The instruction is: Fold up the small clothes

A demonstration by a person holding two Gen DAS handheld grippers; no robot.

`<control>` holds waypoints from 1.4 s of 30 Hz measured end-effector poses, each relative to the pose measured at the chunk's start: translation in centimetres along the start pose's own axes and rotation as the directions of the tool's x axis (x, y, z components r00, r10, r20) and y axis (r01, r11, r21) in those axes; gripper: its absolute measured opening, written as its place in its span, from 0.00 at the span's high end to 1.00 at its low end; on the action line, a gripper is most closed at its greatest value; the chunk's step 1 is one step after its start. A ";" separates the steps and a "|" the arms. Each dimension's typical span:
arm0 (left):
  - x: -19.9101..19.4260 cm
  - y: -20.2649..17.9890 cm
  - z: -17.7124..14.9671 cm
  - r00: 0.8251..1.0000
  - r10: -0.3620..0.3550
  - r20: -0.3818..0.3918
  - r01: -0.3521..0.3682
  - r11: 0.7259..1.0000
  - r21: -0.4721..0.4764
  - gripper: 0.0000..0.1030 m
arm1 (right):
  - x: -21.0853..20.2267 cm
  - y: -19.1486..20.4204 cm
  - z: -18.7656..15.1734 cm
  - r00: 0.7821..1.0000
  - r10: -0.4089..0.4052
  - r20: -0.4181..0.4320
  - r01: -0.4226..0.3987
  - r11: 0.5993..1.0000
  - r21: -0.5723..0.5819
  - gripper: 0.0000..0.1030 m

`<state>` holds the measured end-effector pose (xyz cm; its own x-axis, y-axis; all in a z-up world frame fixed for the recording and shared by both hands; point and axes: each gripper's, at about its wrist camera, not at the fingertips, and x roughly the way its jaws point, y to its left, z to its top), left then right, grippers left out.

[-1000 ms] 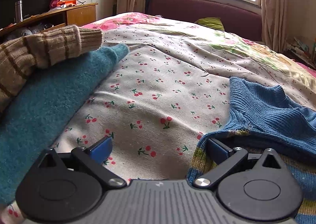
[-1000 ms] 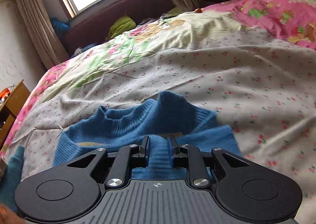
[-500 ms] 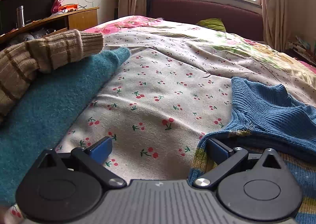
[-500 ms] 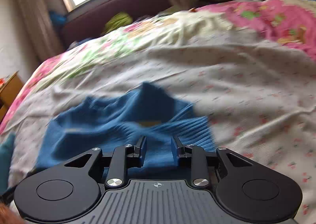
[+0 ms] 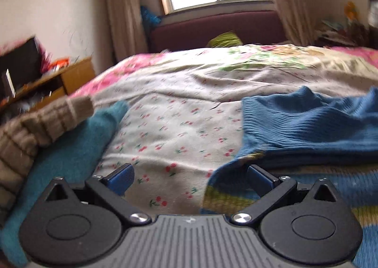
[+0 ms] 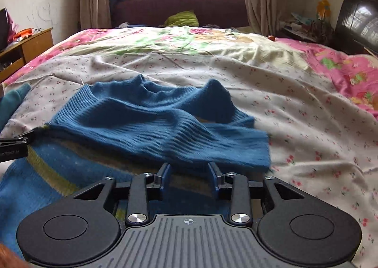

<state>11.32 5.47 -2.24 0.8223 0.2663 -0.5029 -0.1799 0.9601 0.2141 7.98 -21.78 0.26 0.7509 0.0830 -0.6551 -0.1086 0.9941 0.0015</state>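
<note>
While rumpled, blue sweater [image 6: 151, 123] — ribbed, half-folded

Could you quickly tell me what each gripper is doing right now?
Left gripper: open, holding nothing.
Right gripper: open, holding nothing, just behind the blue sweater.

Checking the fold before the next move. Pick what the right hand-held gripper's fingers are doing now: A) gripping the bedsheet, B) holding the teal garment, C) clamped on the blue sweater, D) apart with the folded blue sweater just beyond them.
D: the right hand-held gripper has its fingers spread apart with nothing between them, and the folded blue sweater lies just ahead.
</note>
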 end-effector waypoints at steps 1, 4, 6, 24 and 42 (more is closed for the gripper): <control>0.1 -0.7 0.1 1.000 -0.008 0.005 0.008 0.999 0.037 0.00 | 0.0 -0.5 -0.3 1.000 0.001 -0.005 -0.001 1.000 0.005 0.62; 0.6 -2.8 0.2 1.000 -0.016 0.018 0.013 0.989 0.146 0.00 | 0.3 -1.2 -0.8 1.000 -0.020 -0.006 0.020 1.000 -0.014 0.62; 1.1 -3.7 0.3 0.999 -0.005 0.037 -0.002 0.980 0.197 0.00 | 0.7 -1.2 -0.8 1.000 -0.027 -0.002 0.027 0.999 -0.040 0.62; 4.3 1.4 1.1 0.993 0.111 -0.033 -0.114 0.990 -0.088 0.00 | 3.1 -4.0 -0.6 0.990 -0.141 -0.003 0.140 0.986 0.092 0.75; -1.5 0.9 3.2 0.995 0.008 0.103 0.001 0.996 -0.087 0.00 | 1.2 -4.7 4.6 0.998 -0.007 0.061 0.001 0.995 0.098 0.68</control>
<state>11.68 5.64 1.40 0.8722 0.2641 -0.4117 -0.2257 0.9640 0.1404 12.44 -26.07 2.95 0.7898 0.0802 -0.6081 -0.0433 0.9962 0.0751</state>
